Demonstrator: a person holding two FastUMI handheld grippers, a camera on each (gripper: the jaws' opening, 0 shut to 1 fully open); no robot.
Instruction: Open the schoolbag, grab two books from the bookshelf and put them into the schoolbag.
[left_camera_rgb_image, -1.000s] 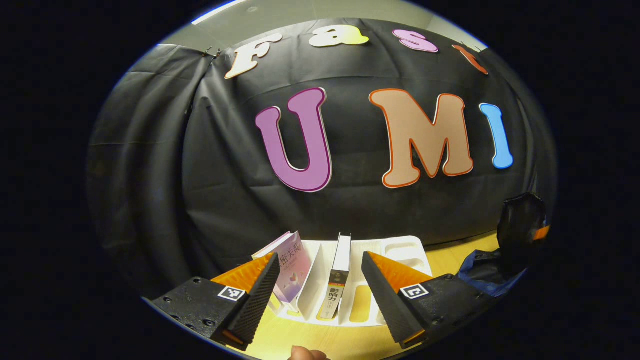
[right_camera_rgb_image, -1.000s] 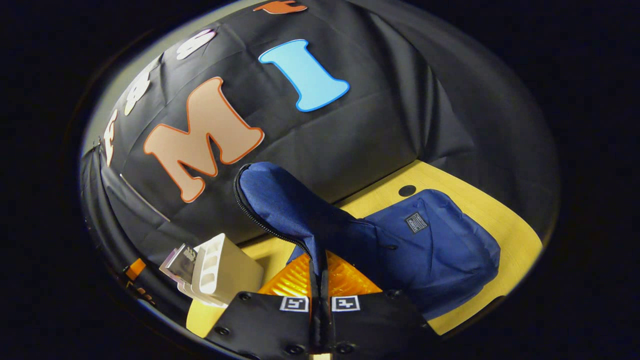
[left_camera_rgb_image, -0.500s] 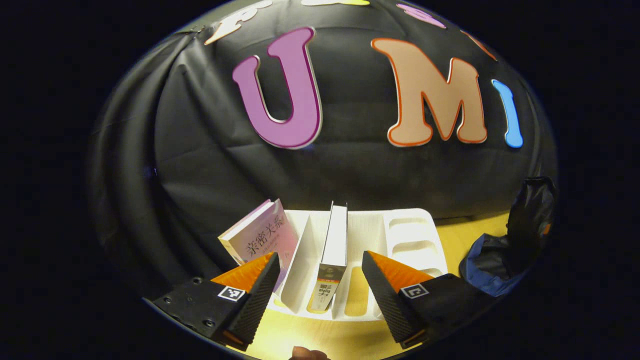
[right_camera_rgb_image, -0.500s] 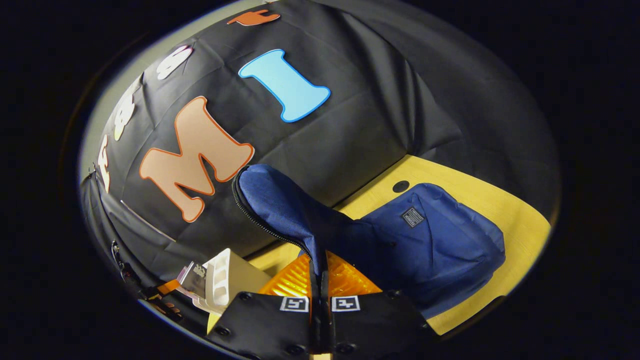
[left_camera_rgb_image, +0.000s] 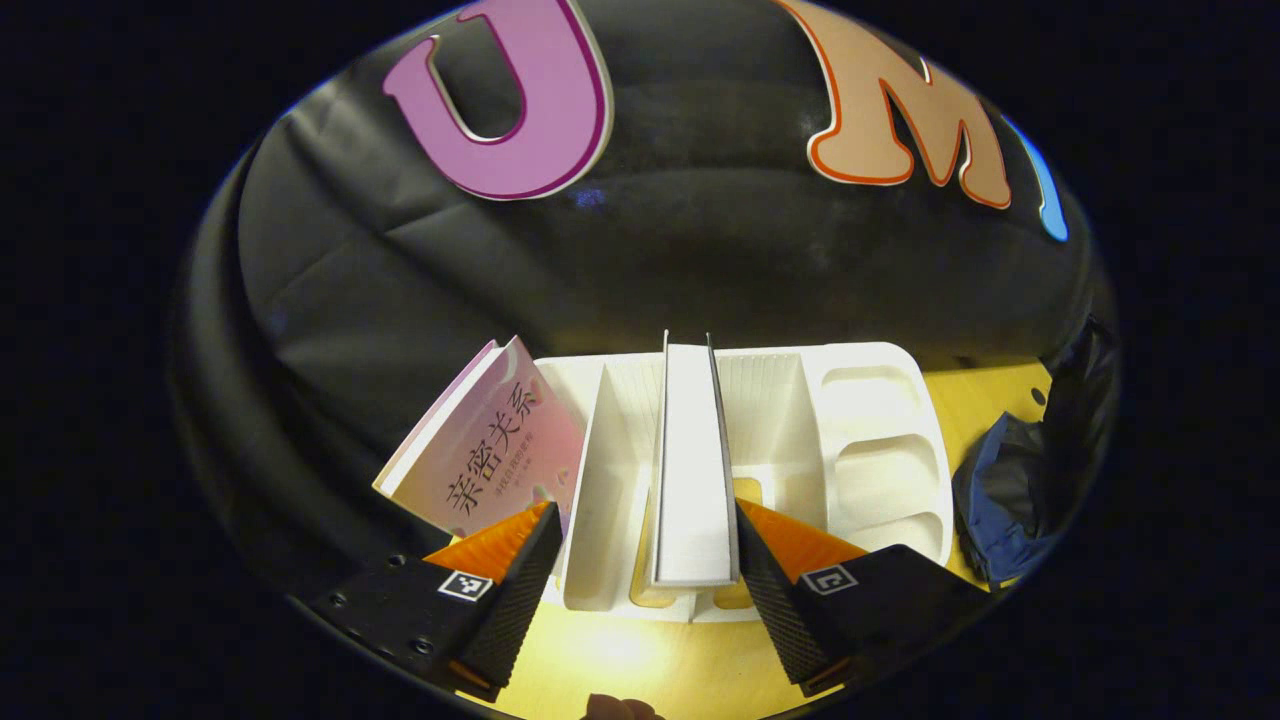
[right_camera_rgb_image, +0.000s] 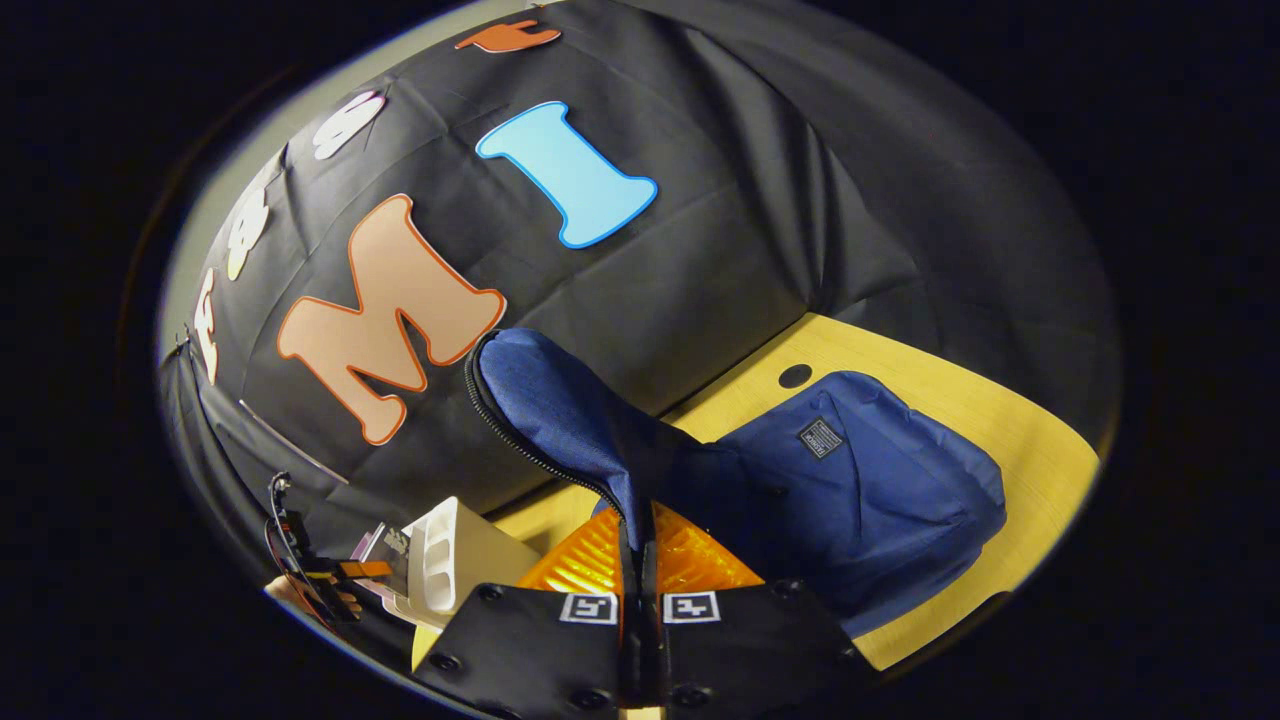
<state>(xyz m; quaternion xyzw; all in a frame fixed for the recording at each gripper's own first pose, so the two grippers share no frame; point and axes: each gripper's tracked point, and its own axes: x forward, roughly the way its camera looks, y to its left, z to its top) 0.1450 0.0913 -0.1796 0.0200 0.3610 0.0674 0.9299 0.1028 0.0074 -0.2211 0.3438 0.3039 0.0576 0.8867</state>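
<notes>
Two books: both stand in the white plastic slotted bookshelf (left_camera_rgb_image: 870, 450) on the yellow wooden surface (left_camera_rgb_image: 620, 650), against the black cloth wall.
Book one: upright white-edged book with dark covers (left_camera_rgb_image: 692, 470), in a middle slot, page edge facing the camera in the left gripper view.
Book two: pink-and-white softcover book (left_camera_rgb_image: 490, 450), leaning outward at the rack's left end.
Left tool (left_camera_rgb_image: 640, 580): fingers spread wide, one on each side of the upright book; the right finger looks close against its cover, the left one stands apart with a divider between. Nothing gripped.
Right tool (right_camera_rgb_image: 640, 590): fingers closed on the zip-edged flap of the navy blue fabric schoolbag (right_camera_rgb_image: 860, 490), holding that flap raised above the bag body.
Schoolbag position: lying on the surface to the right of the bookshelf; its mouth appears open under the lifted flap.
Step in hand, as judged: closing on the first book.
Risk, divider: the left finger may pinch the white divider together with the book, so the rack lifts or drags along.
Risk, shallow hold: only the book's near edge sits between the fingers; a grip that shallow could let it pivot and slip out.
Risk, neighbour: the leaning pink book could topple if the rack is jolted.
Risk, flap: thin fabric may slide from the right tool and fall shut over the opening.
</notes>
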